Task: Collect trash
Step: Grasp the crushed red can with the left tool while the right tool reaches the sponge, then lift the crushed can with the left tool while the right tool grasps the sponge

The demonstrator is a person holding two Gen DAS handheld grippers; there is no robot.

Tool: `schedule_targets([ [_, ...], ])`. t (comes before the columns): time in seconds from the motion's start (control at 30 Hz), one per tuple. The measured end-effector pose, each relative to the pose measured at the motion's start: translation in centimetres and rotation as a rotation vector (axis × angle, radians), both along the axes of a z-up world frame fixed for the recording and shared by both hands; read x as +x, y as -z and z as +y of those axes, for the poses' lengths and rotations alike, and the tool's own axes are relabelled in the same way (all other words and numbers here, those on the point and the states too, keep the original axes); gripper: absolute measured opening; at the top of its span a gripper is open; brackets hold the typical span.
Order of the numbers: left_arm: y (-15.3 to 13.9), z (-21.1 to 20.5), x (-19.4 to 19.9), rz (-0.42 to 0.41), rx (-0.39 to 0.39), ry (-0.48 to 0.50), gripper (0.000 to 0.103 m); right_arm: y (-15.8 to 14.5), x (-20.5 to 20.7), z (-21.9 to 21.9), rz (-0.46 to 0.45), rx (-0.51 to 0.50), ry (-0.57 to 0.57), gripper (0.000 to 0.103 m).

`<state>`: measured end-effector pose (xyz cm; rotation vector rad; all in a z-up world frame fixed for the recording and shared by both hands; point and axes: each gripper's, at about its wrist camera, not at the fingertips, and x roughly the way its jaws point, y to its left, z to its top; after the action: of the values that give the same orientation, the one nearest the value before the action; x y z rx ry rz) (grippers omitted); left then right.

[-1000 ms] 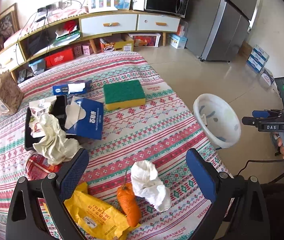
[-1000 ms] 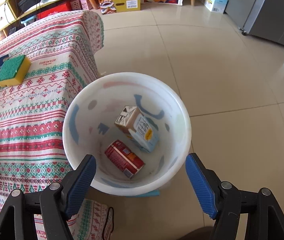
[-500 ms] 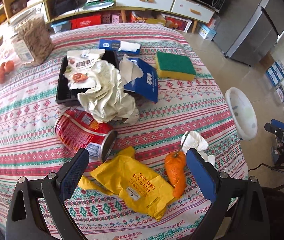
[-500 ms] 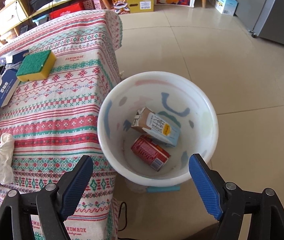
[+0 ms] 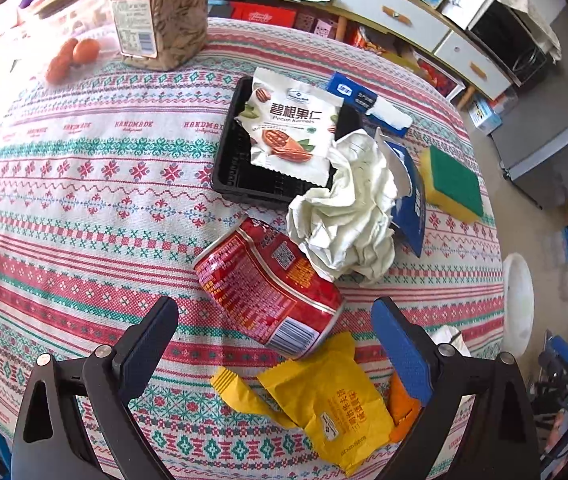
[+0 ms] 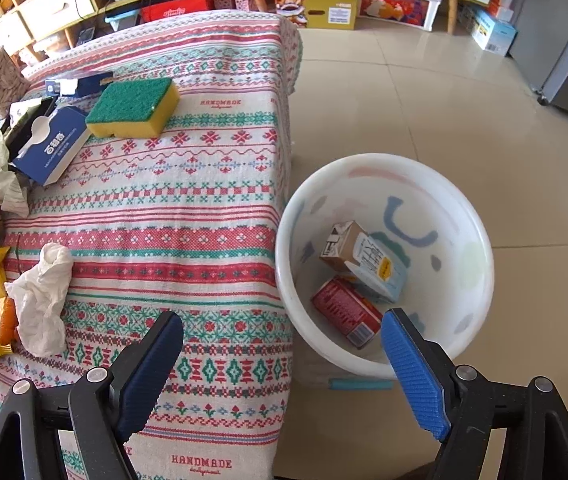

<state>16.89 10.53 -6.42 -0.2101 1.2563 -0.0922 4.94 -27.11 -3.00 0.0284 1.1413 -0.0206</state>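
Above the dented red drink can (image 5: 270, 286) on the striped surface (image 5: 84, 200), the left tool (image 5: 276, 344) hung spread and empty. The right tool (image 6: 282, 368), jaws just widened, sat empty beside the white plastic bin (image 6: 480, 280). Next: straddle and clamp that can.

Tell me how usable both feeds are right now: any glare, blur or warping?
Left wrist view: sharp on the red can, overexposed at top left around the jar, table edges bowed by fisheye. Right wrist view: evenly lit, sharp, soft sheen on the floor tiles, bin contents readable.
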Motion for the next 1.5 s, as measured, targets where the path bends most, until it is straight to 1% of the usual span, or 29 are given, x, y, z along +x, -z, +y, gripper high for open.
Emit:
schedule_targets([
  [0.07, 0.7, 0.0, 0.9, 0.014, -0.008, -0.013, 0.097, 0.1, 0.3, 0.4, 0.002, 0.001, -0.008, 0.085],
  [0.13, 1.5, -0.5, 1.5, 0.028, 0.004, -0.006, 0.095, 0.2, 0.6, 0.9, 0.004, 0.004, -0.013, 0.085],
  [0.27, 2.8, -2.0, 2.5, 0.046, 0.084, 0.025, 0.093, 0.5, 1.3, 1.4, 0.008, 0.008, -0.017, 0.085],
  [0.37, 3.5, -2.8, 2.8, 0.055, 0.120, 0.057, 0.090, 0.7, 1.9, 1.9, 0.013, 0.009, -0.021, 0.085],
  [0.4, 3.6, -3.0, 2.8, 0.056, 0.127, 0.070, 0.087, 0.8, 2.1, 2.2, 0.015, 0.009, -0.023, 0.085],
  [0.47, 3.6, -3.2, 2.6, 0.055, 0.133, 0.093, 0.086, 0.9, 2.6, 2.6, 0.015, 0.012, -0.027, 0.085],
  [0.57, 3.4, -2.8, 2.2, 0.050, 0.118, 0.119, 0.086, 1.0, 3.5, 3.5, 0.013, 0.019, -0.037, 0.085],
  [0.73, 2.3, -1.2, 1.2, 0.015, 0.087, 0.134, 0.086, 1.0, 5.5, 5.6, 0.003, 0.035, -0.070, 0.085],
  [0.9, 0.1, 0.8, 0.6, -0.060, 0.073, 0.117, 0.086, 1.4, 9.0, 7.5, -0.012, 0.063, -0.080, 0.085],
  [0.93, -0.3, 1.2, 0.5, -0.075, 0.074, 0.112, 0.086, 1.6, 9.9, 7.7, -0.011, 0.064, -0.067, 0.087],
  [0.97, -0.6, 1.5, 0.4, -0.088, 0.076, 0.108, 0.086, 1.7, 10.9, 8.0, -0.009, 0.063, -0.053, 0.092],
  [1.03, -1.2, 2.2, 0.3, -0.106, 0.076, 0.102, 0.086, 1.7, 12.5, 8.5, -0.022, 0.071, -0.028, 0.097],
  [1.1, -1.7, 2.9, 0.2, -0.119, 0.069, 0.094, 0.086, 1.6, 14.3, 9.5, -0.037, 0.082, -0.023, 0.100],
  [1.17, -2.1, 3.5, 0.1, -0.130, 0.057, 0.085, 0.086, 1.8, 16.0, 10.8, -0.042, 0.065, -0.025, 0.102],
  [1.2, -2.5, 4.2, -0.2, -0.136, 0.052, 0.082, 0.086, 2.0, 16.9, 11.4, -0.040, 0.056, -0.024, 0.102],
  [1.3, -3.0, 4.5, -0.3, -0.153, 0.050, 0.081, 0.086, 3.3, 19.2, 12.8, -0.003, 0.041, -0.015, 0.102],
  [1.43, -3.1, 4.6, -0.3, -0.158, 0.048, 0.084, 0.086, 5.1, 20.8, 13.4, 0.033, 0.011, 0.020, 0.102],
  [1.5, -3.1, 4.7, -0.4, -0.158, 0.047, 0.085, 0.086, 5.6, 21.1, 13.5, 0.030, 0.020, 0.024, 0.102],
])
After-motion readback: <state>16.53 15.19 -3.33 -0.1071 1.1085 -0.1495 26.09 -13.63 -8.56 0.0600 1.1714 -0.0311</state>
